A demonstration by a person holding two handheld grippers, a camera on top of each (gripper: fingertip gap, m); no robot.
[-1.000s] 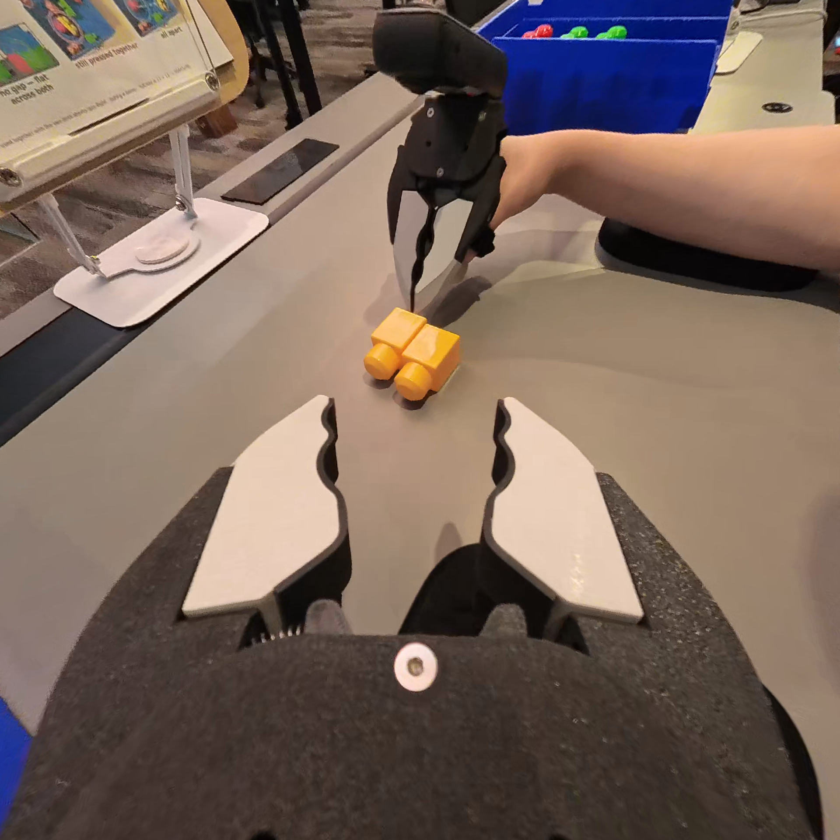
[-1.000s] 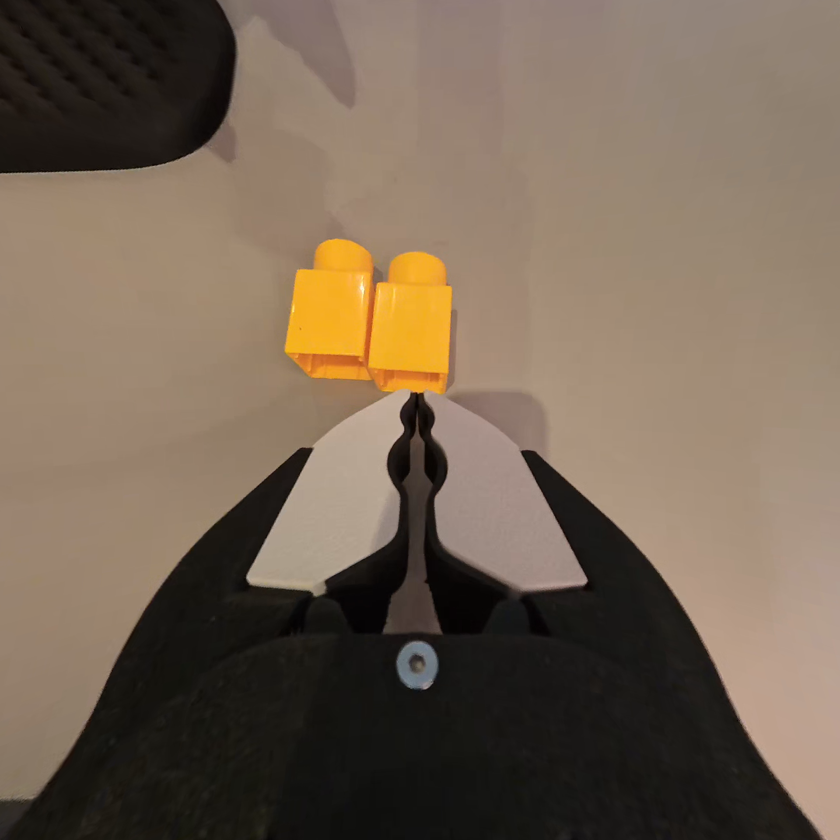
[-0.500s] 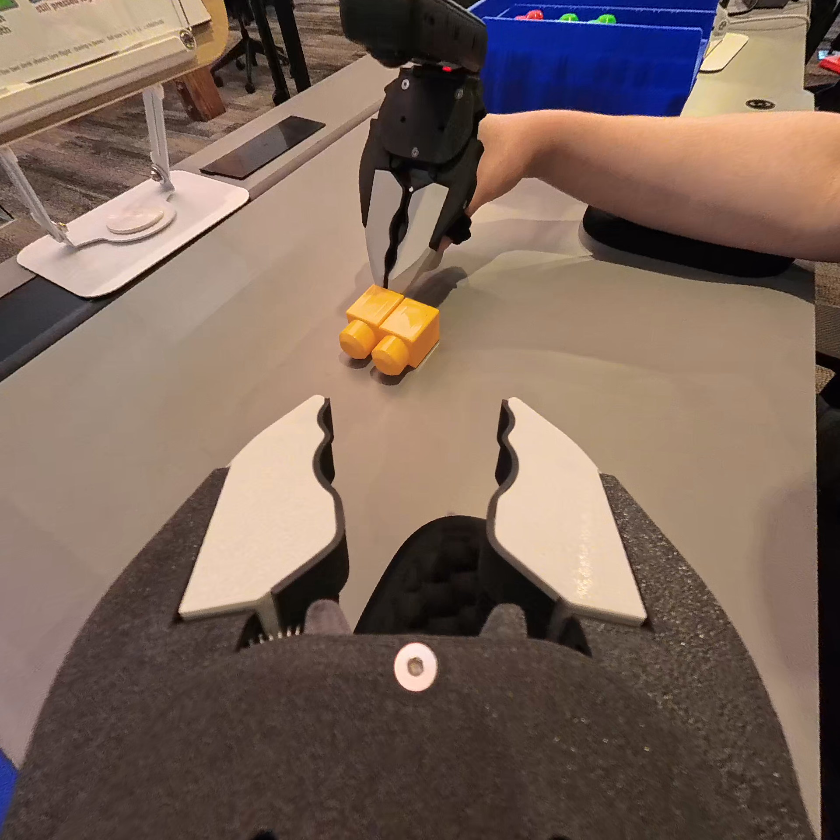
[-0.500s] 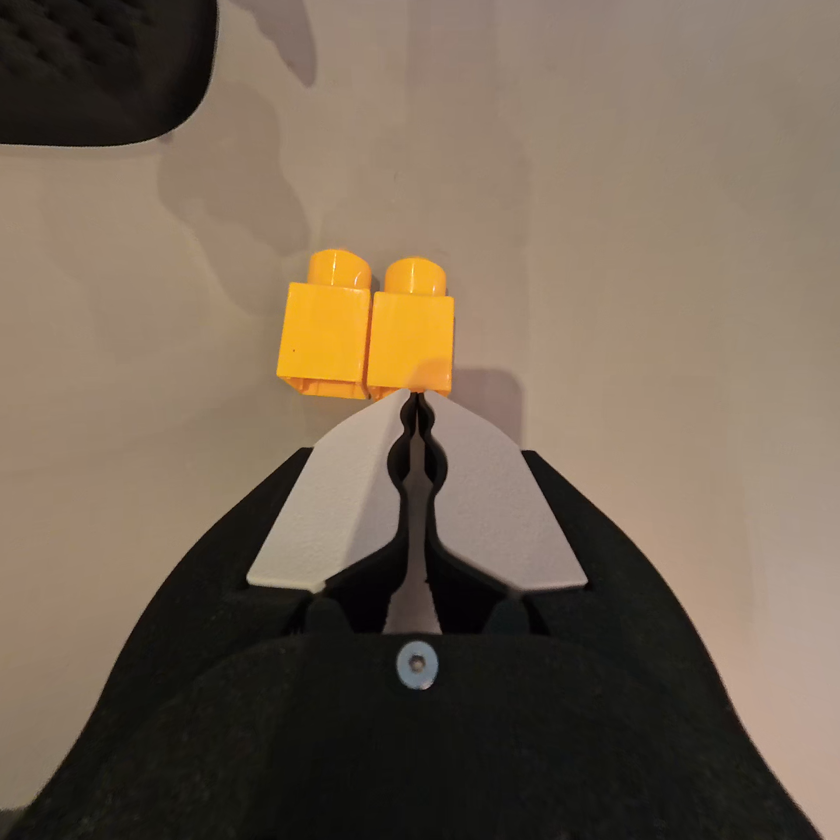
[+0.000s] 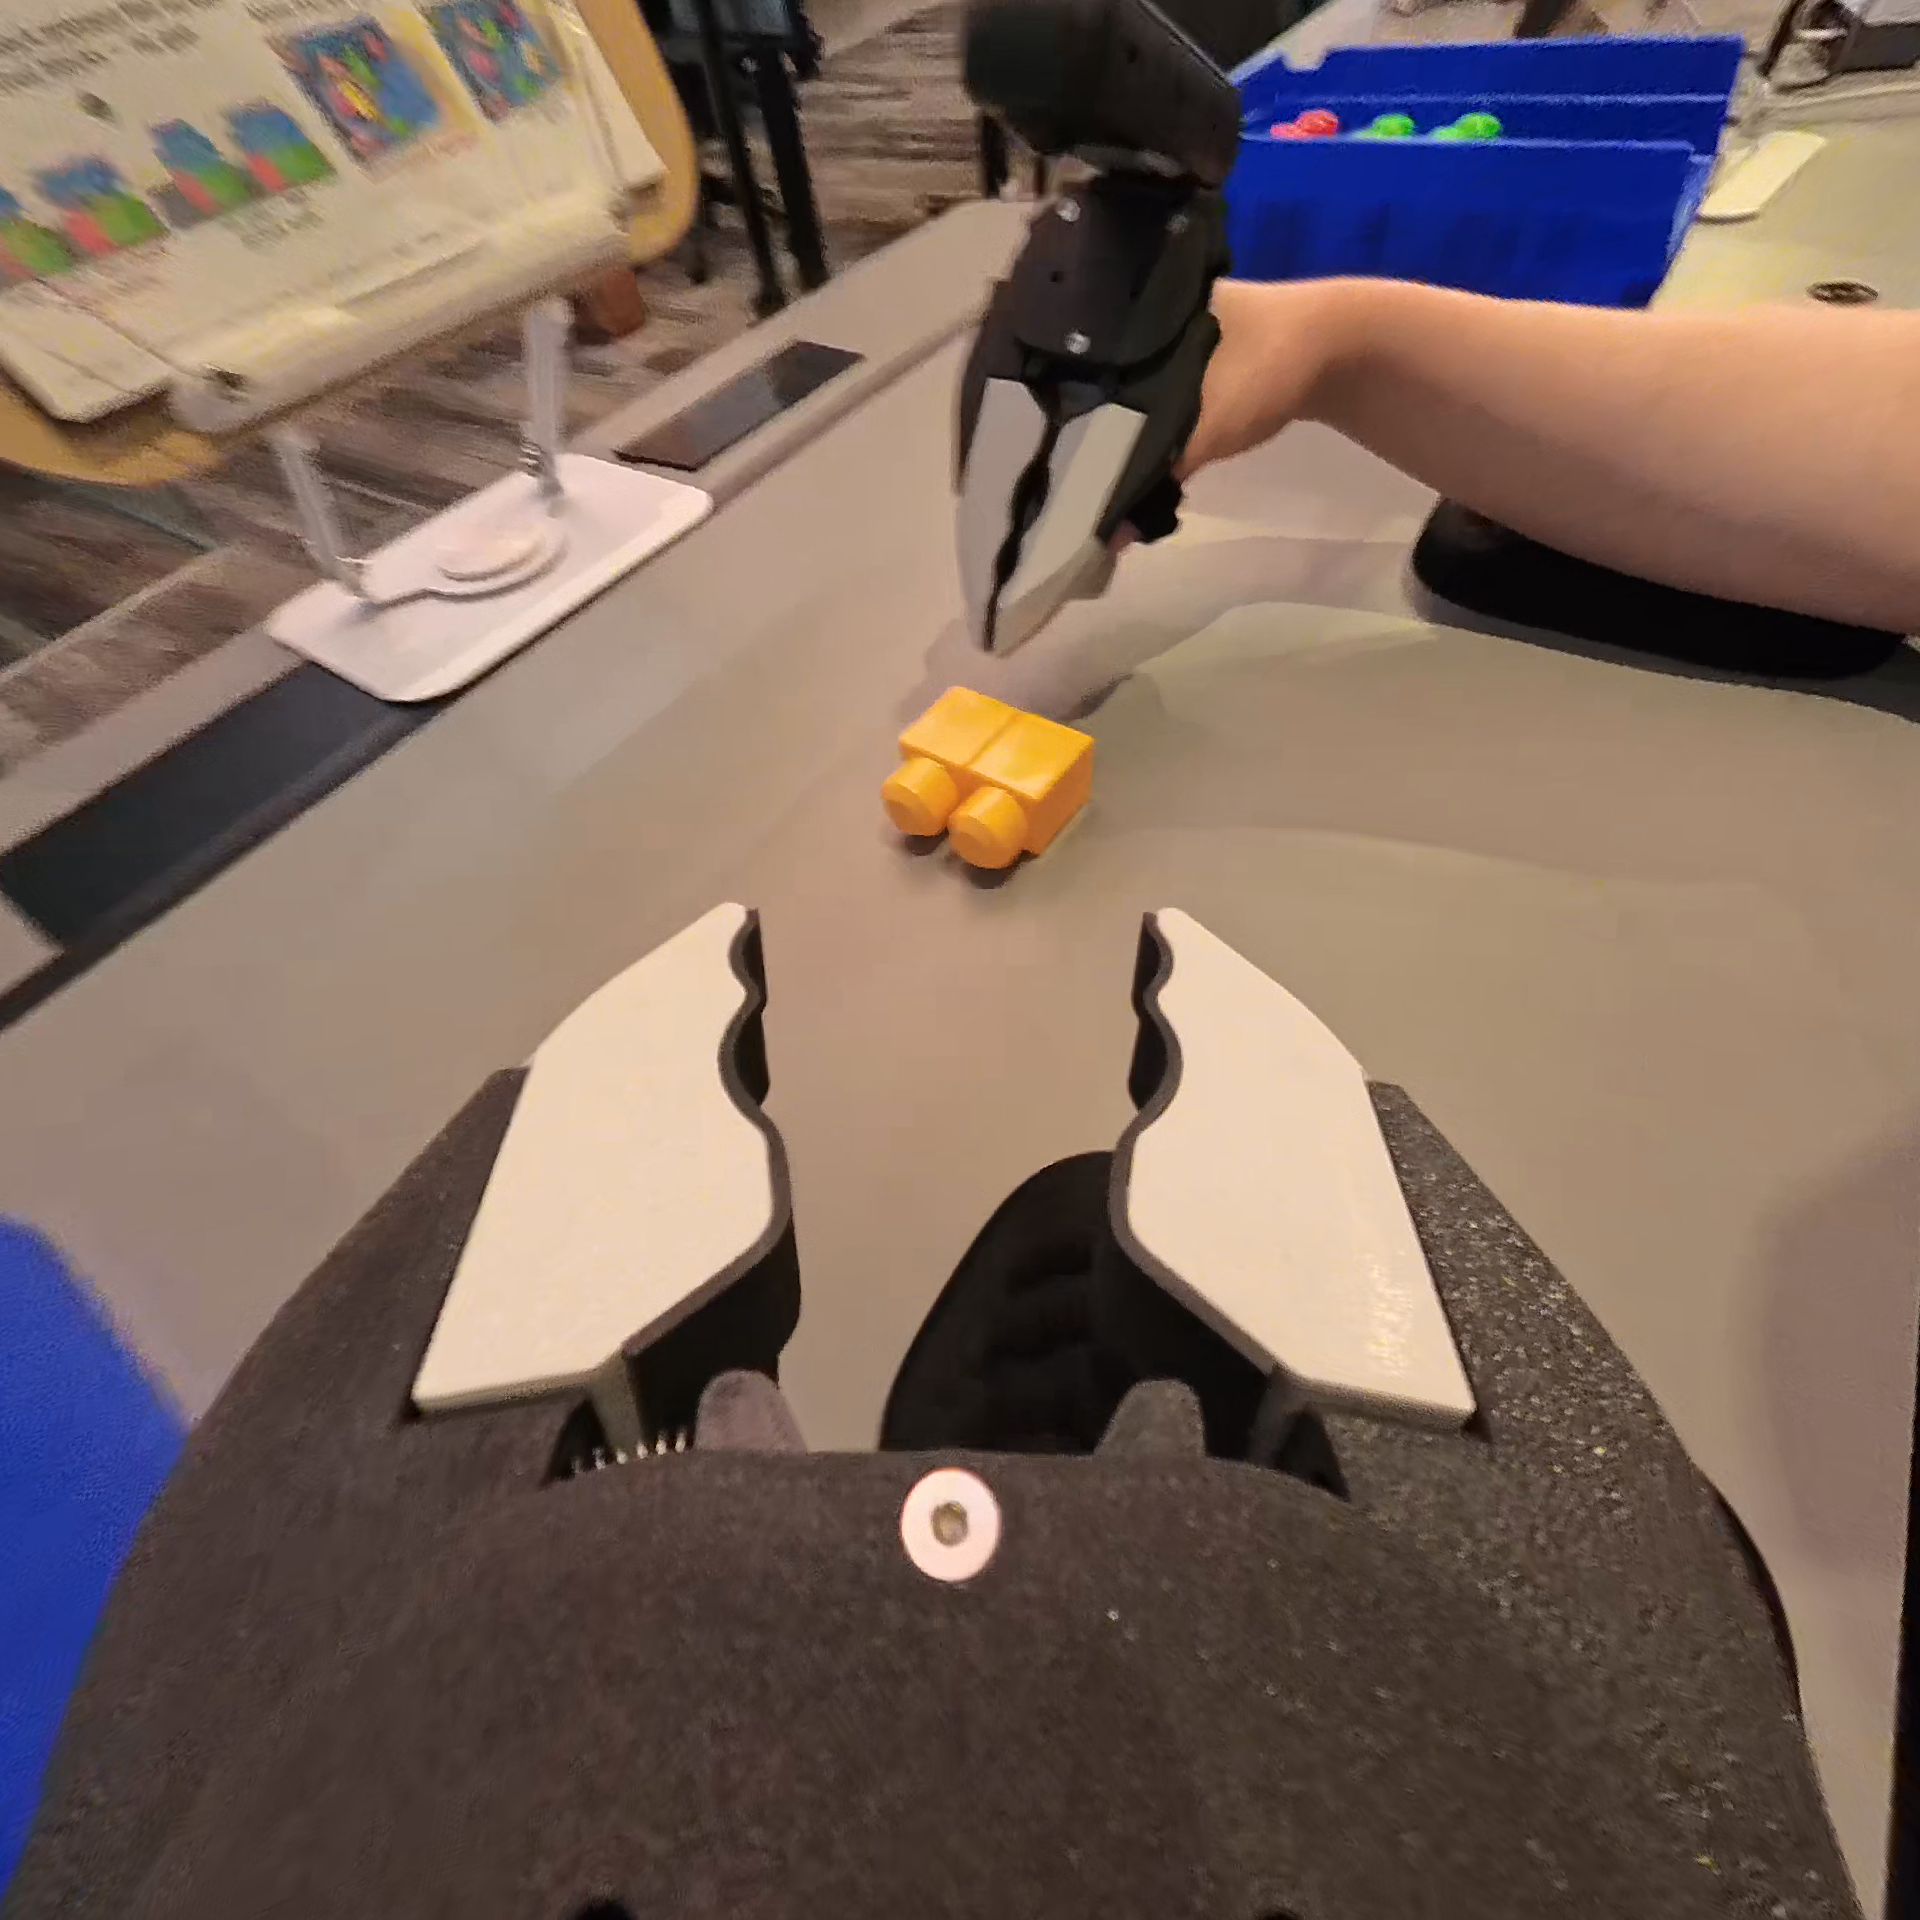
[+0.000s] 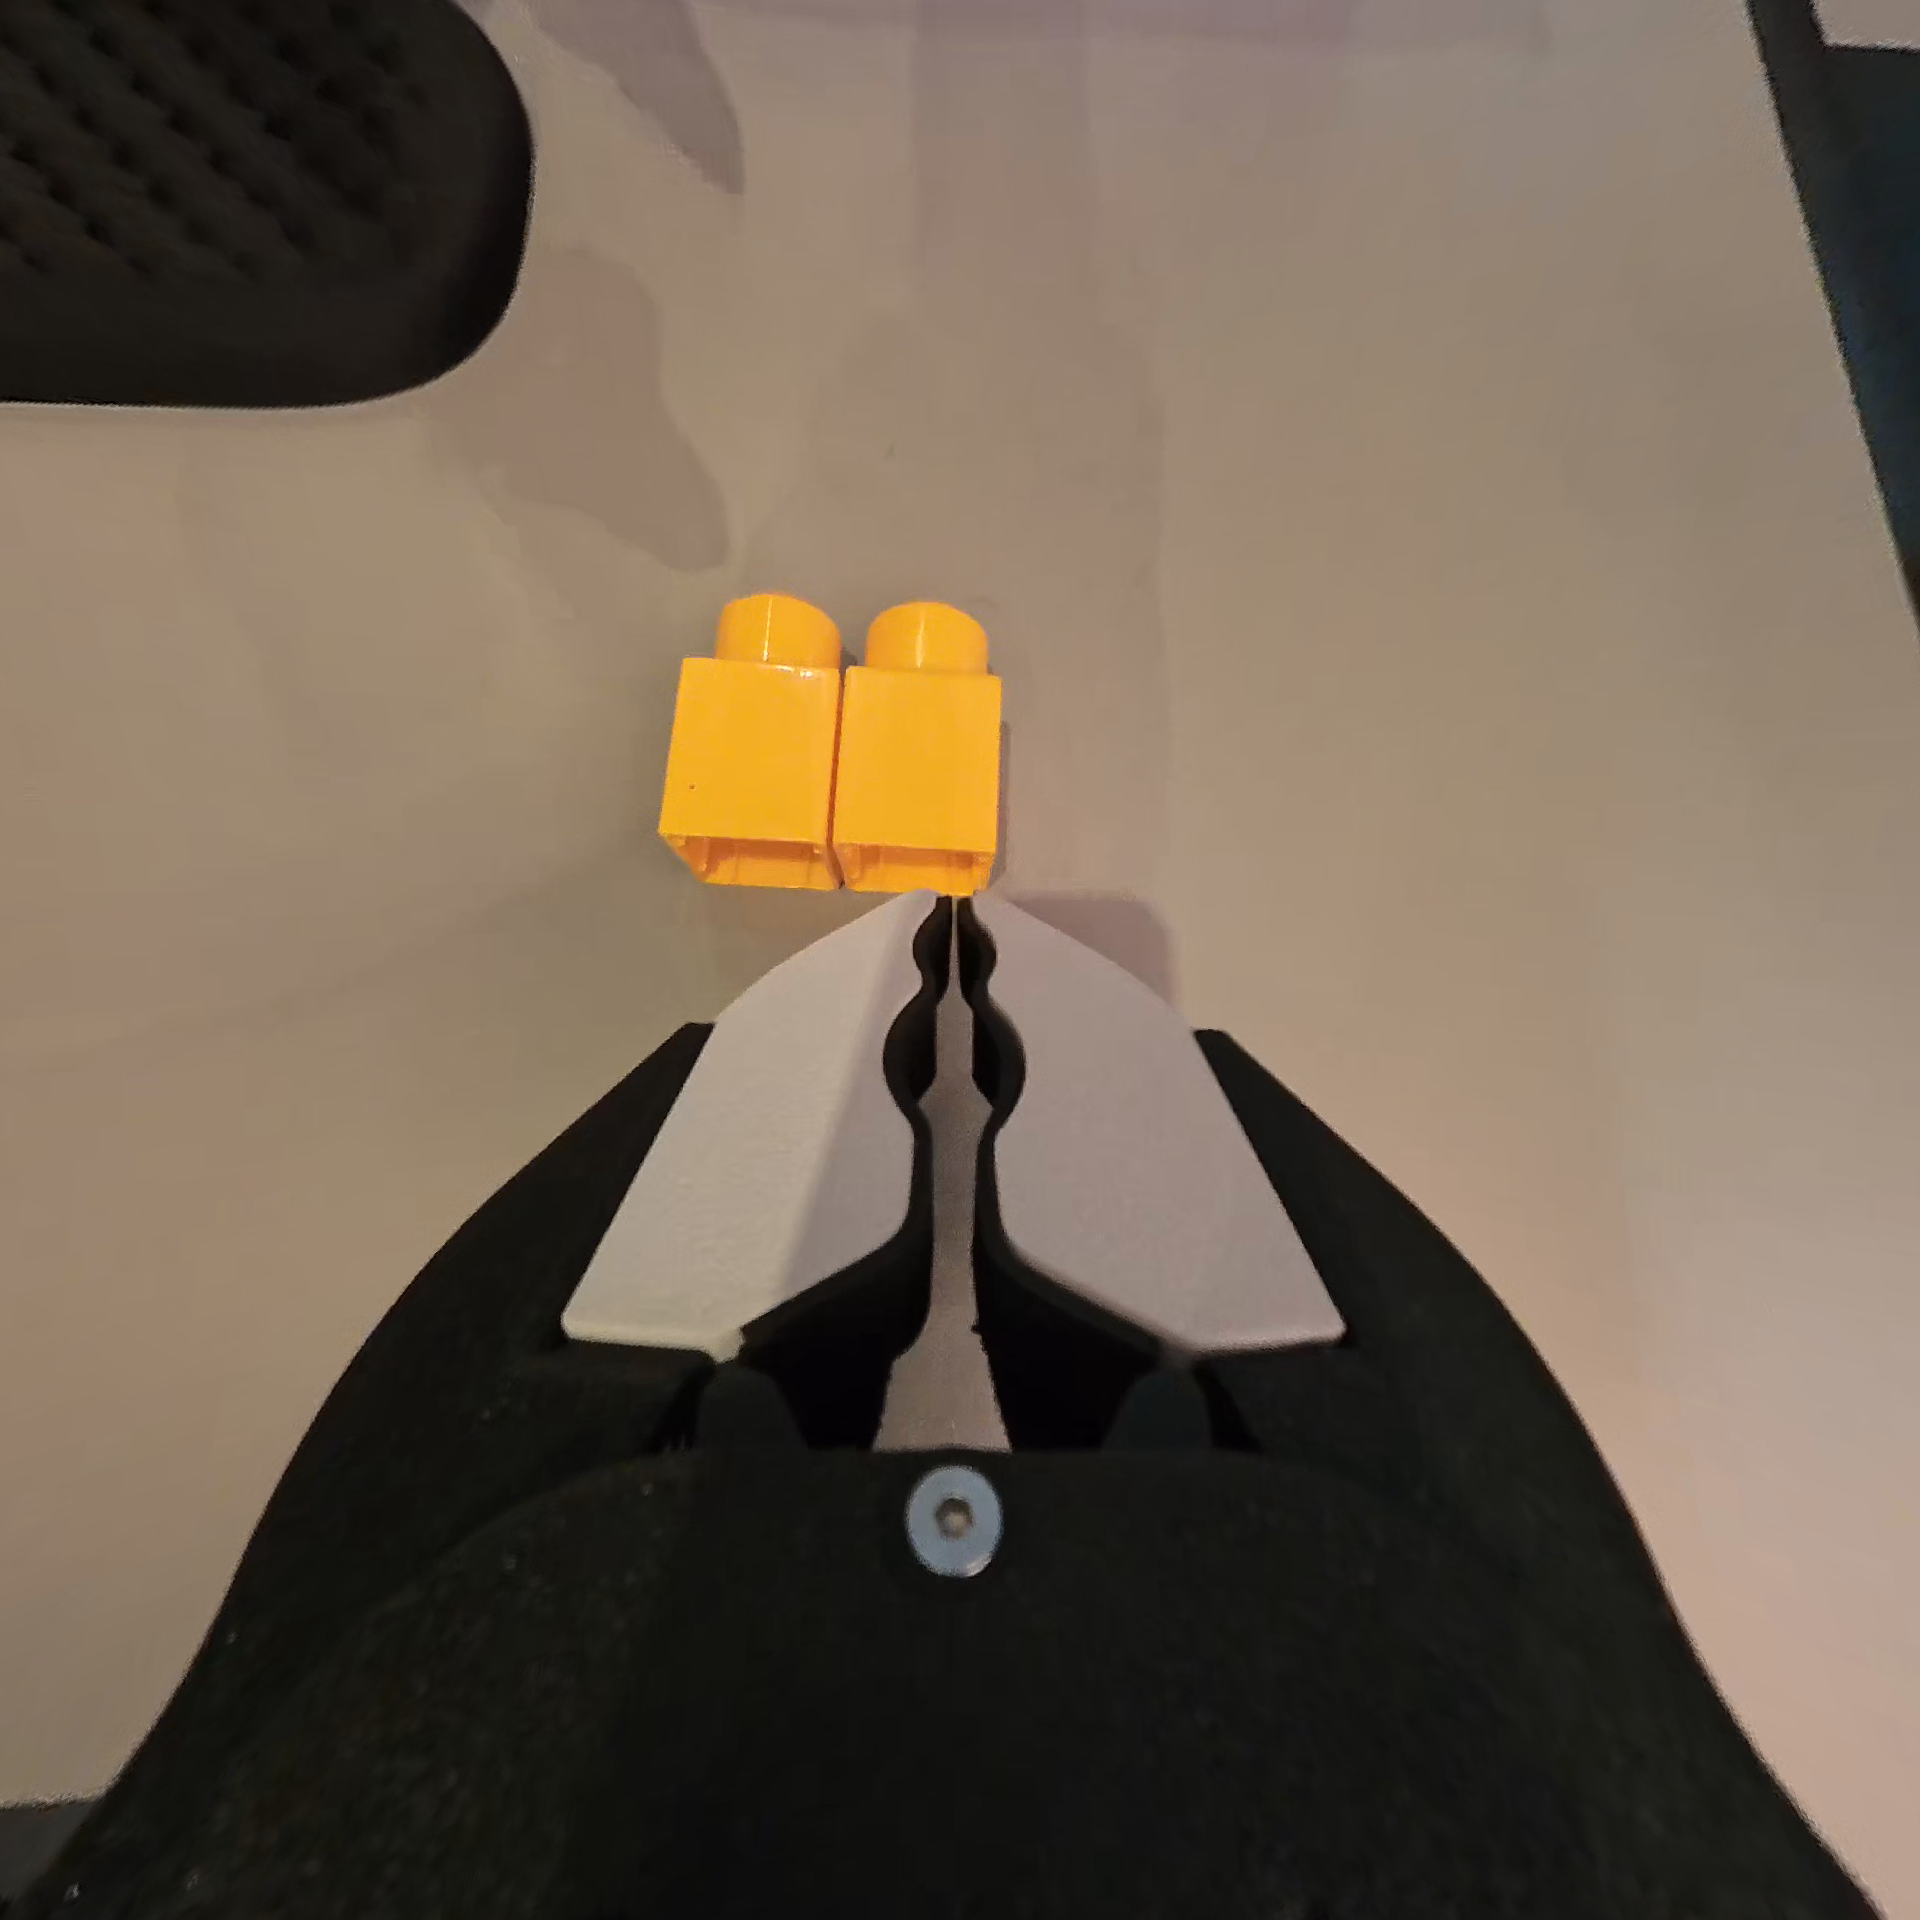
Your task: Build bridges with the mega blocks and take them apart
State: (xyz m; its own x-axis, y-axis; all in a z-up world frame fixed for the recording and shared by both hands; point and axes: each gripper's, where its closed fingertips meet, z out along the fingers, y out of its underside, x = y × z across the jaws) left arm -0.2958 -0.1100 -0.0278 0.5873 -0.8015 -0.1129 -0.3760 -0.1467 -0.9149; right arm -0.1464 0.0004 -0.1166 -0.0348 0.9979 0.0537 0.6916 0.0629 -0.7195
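Note:
Two orange single-stud blocks (image 5: 987, 774) lie on their sides, side by side and touching, on the grey table (image 5: 1403, 987). Their studs point toward my left gripper (image 5: 948, 935), which is open and empty a short way in front of them. My right gripper (image 5: 992, 634) is shut and empty, raised just above and behind the blocks. In the right wrist view its shut tips (image 6: 953, 906) sit just at the open bottom of the right-hand block (image 6: 920, 774), with the other block (image 6: 750, 764) to the left.
A blue bin (image 5: 1475, 197) with red and green blocks stands at the back right. A white stand (image 5: 488, 571) holding an instruction sheet is at the left. A black pad (image 5: 1652, 613) lies under the person's forearm (image 5: 1558, 436). Another black pad (image 6: 229, 197) lies beyond the blocks.
The right gripper pushed the two blocks into line side by side, then lifted slightly back off them, still shut. The left gripper stayed open and shifted a little.

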